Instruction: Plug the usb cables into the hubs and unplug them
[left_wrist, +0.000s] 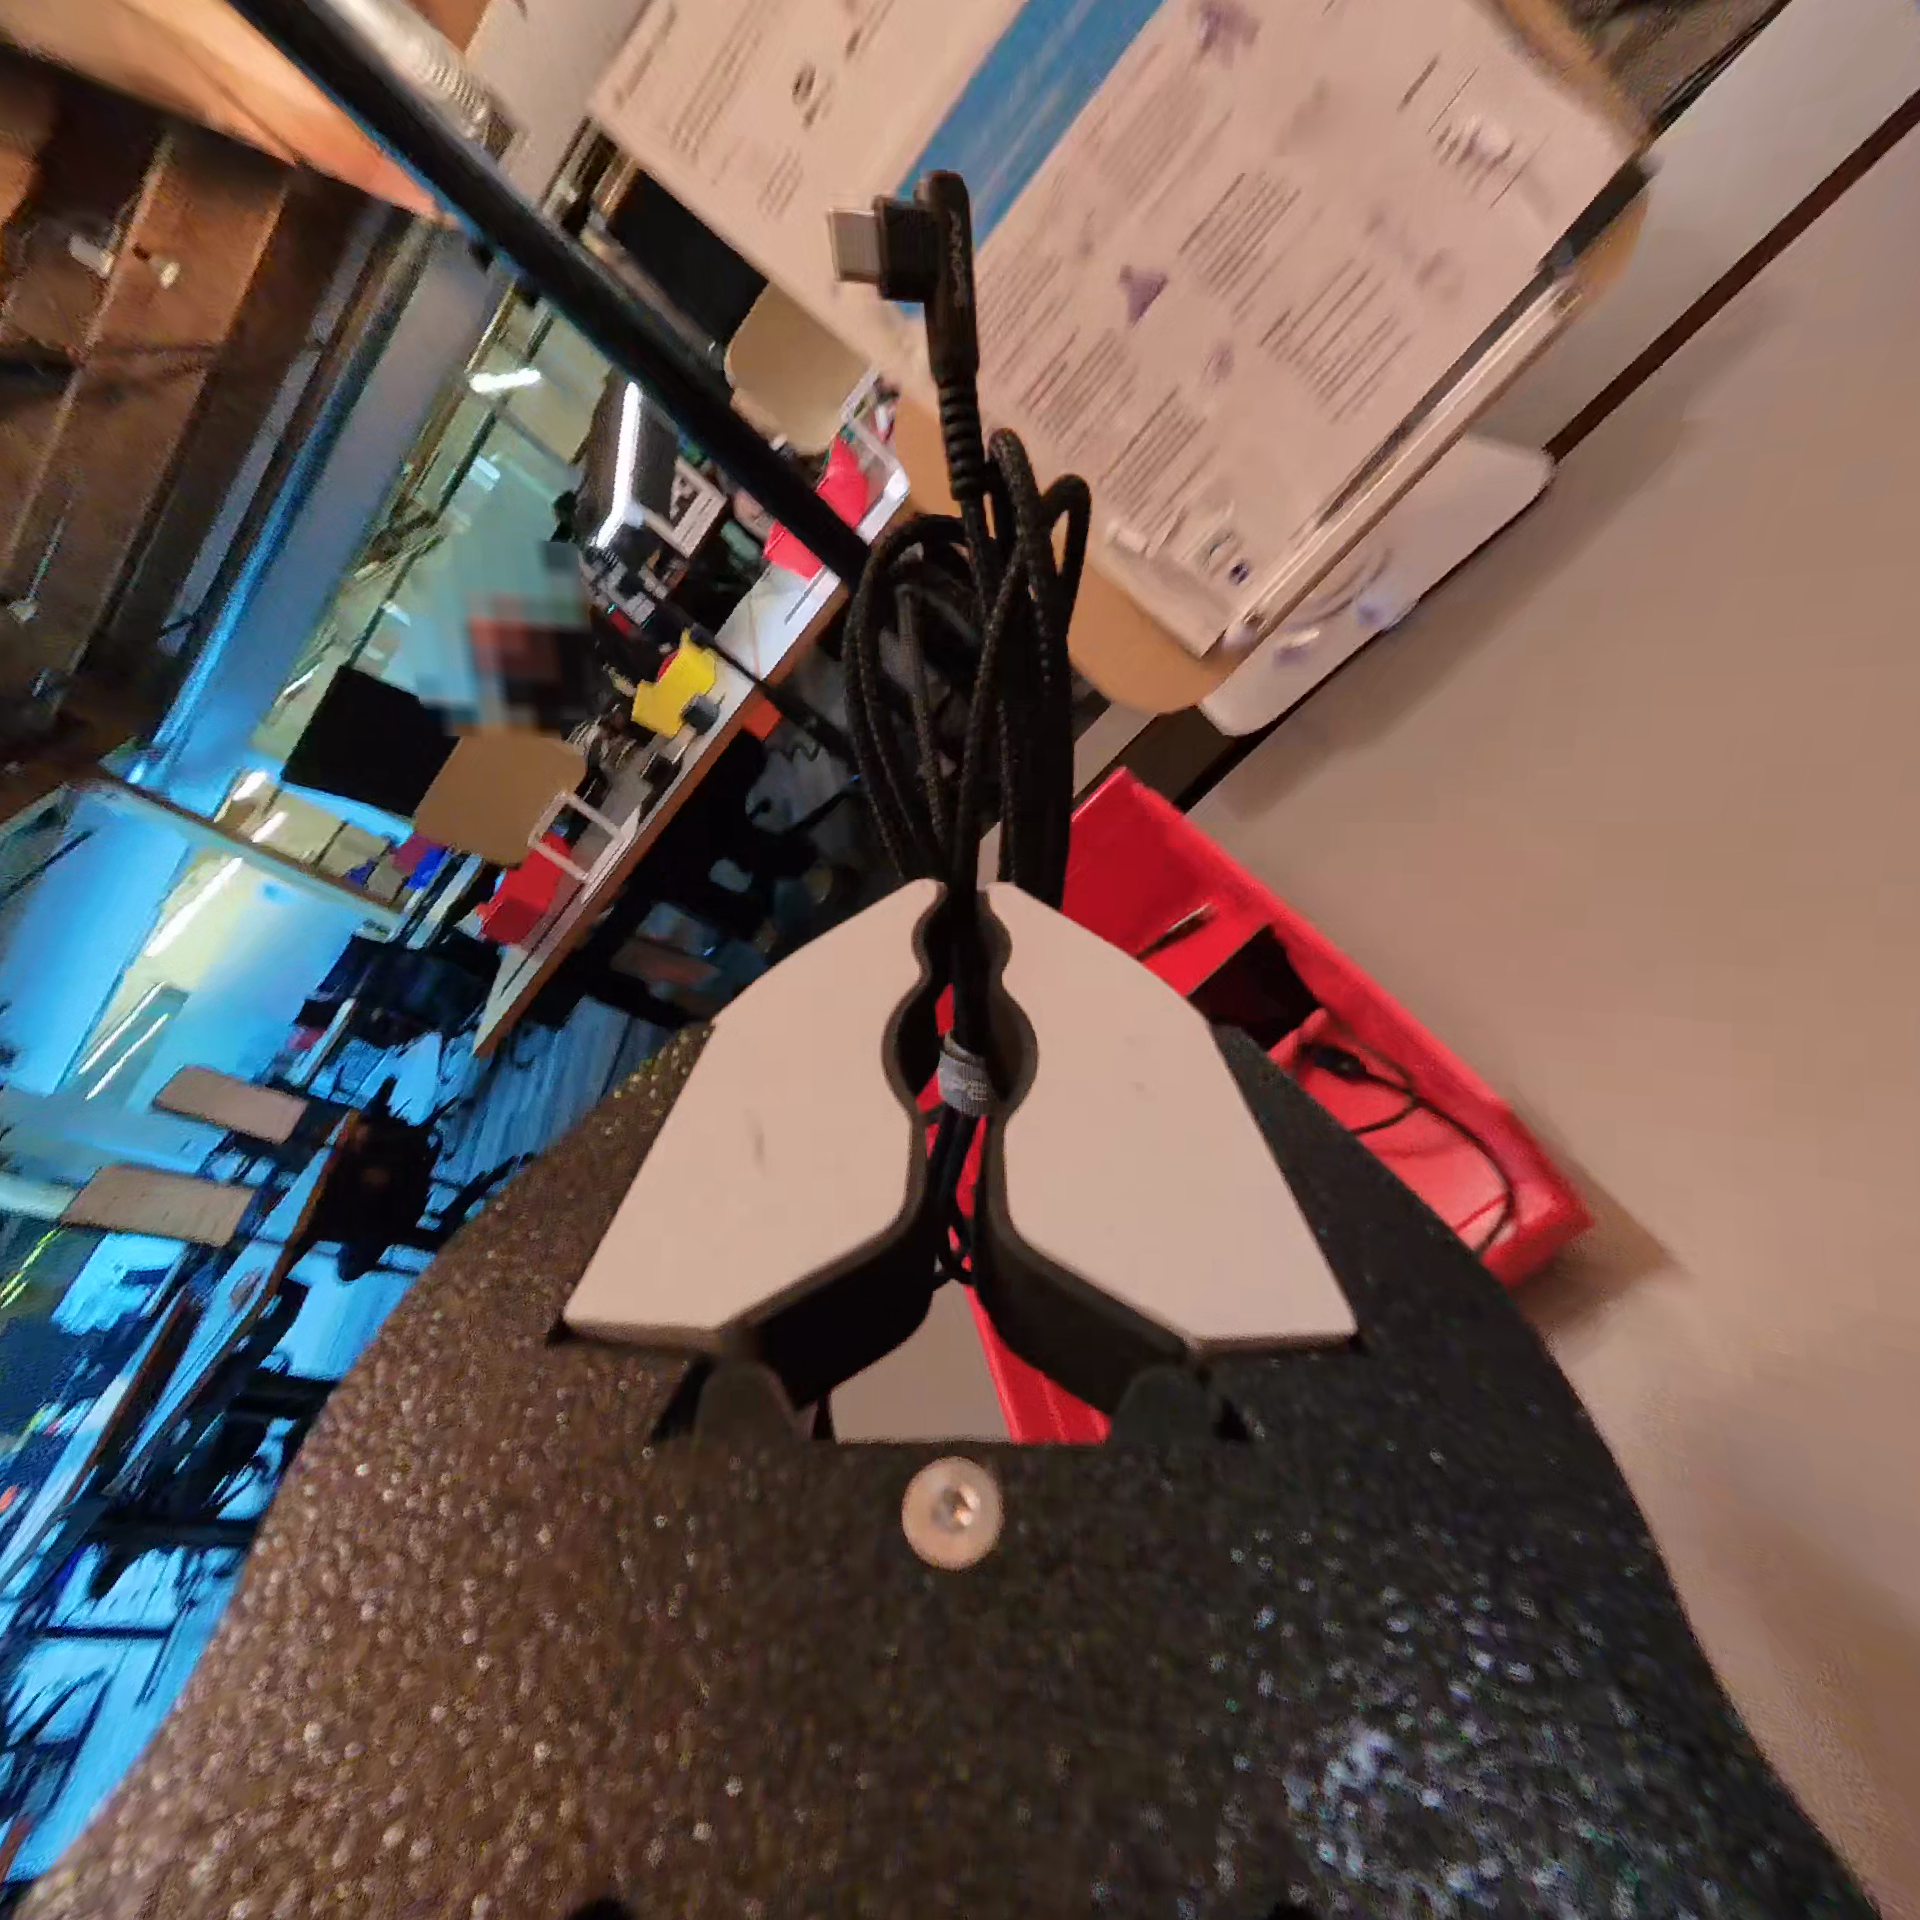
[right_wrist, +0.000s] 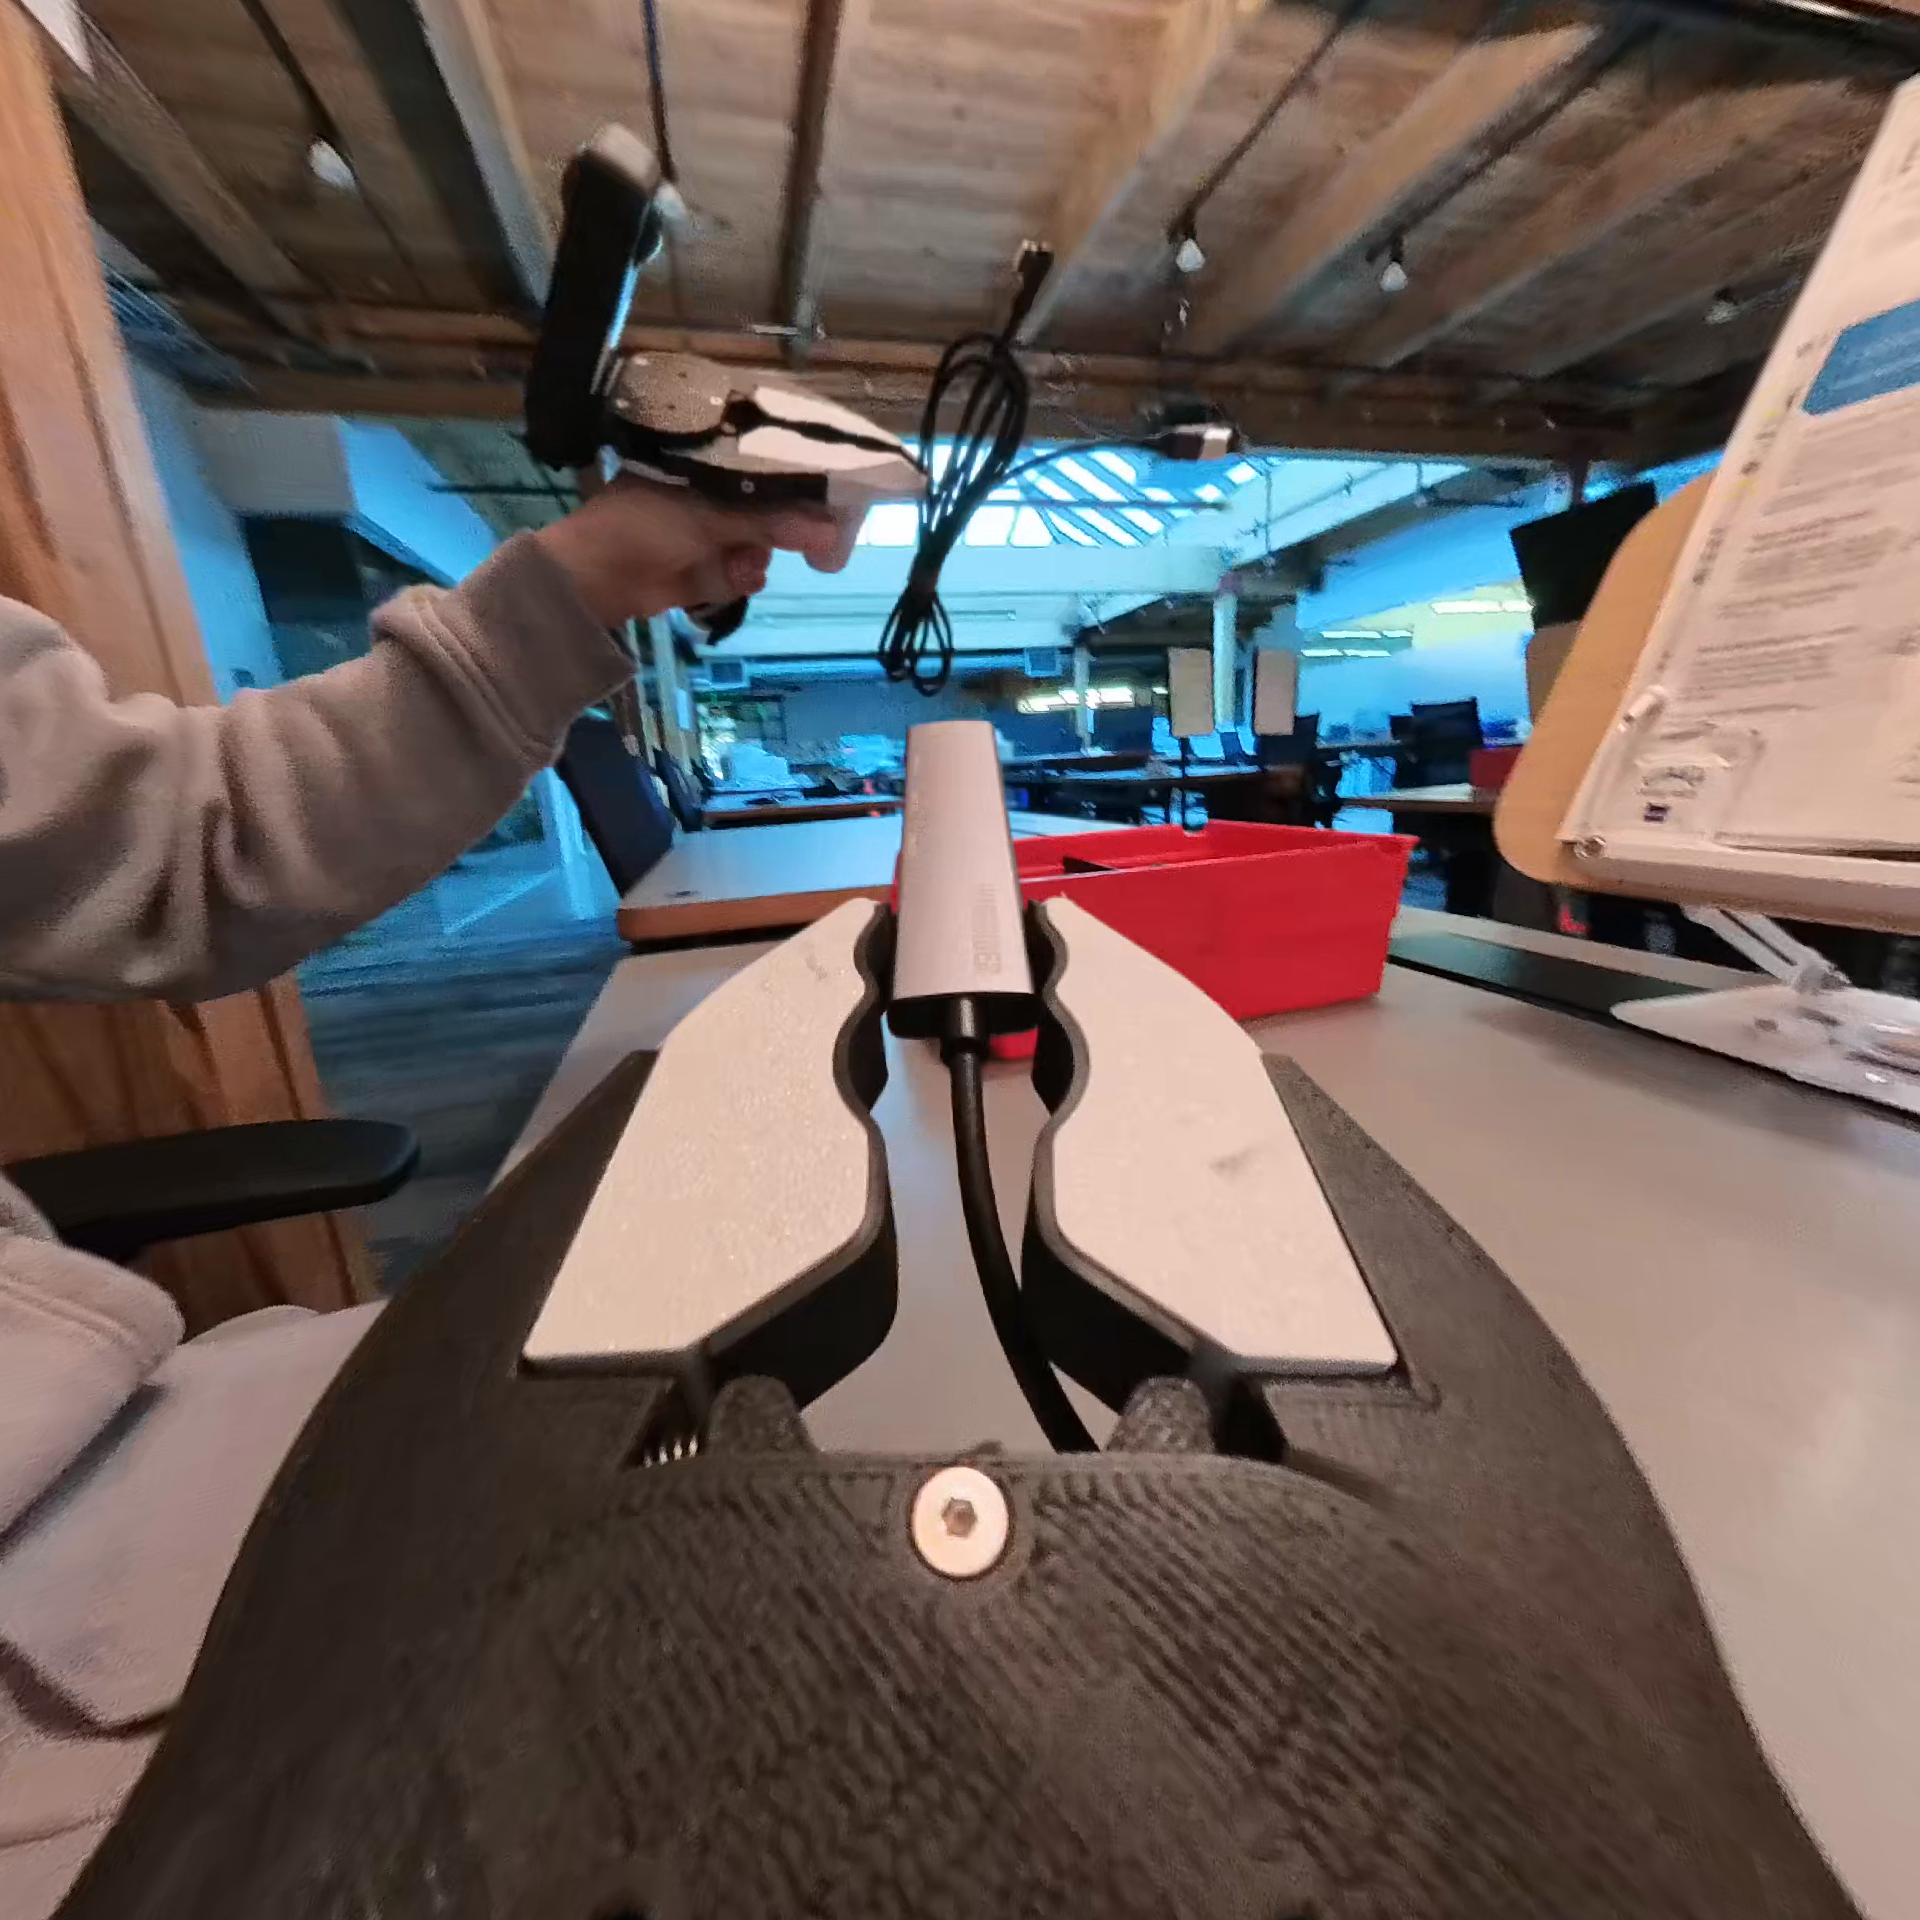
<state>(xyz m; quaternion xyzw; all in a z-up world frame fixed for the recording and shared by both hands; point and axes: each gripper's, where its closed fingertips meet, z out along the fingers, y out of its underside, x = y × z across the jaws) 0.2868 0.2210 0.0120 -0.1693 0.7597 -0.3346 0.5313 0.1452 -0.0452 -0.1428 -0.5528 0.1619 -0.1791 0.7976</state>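
My left gripper (left_wrist: 961, 904) is shut on a bundled black braided USB cable (left_wrist: 971, 665), held up in the air and tilted. The cable's angled plug (left_wrist: 899, 244) sticks out past the fingertips. In the right wrist view the left gripper (right_wrist: 883, 468) shows raised at upper left with the cable bundle (right_wrist: 951, 520) hanging from it. My right gripper (right_wrist: 961, 914) is shut on a slim grey USB hub (right_wrist: 951, 842), which points forward above the grey table (right_wrist: 1558, 1247). The hub's own black lead (right_wrist: 992, 1226) runs back between the fingers.
A red bin (right_wrist: 1226, 904) sits on the table just beyond the hub; in the left wrist view the red bin (left_wrist: 1382, 1070) holds another black cable. A document stand with papers (right_wrist: 1766, 582) stands at the right. A person's grey sleeve (right_wrist: 260, 790) and a chair armrest (right_wrist: 218, 1174) are at left.
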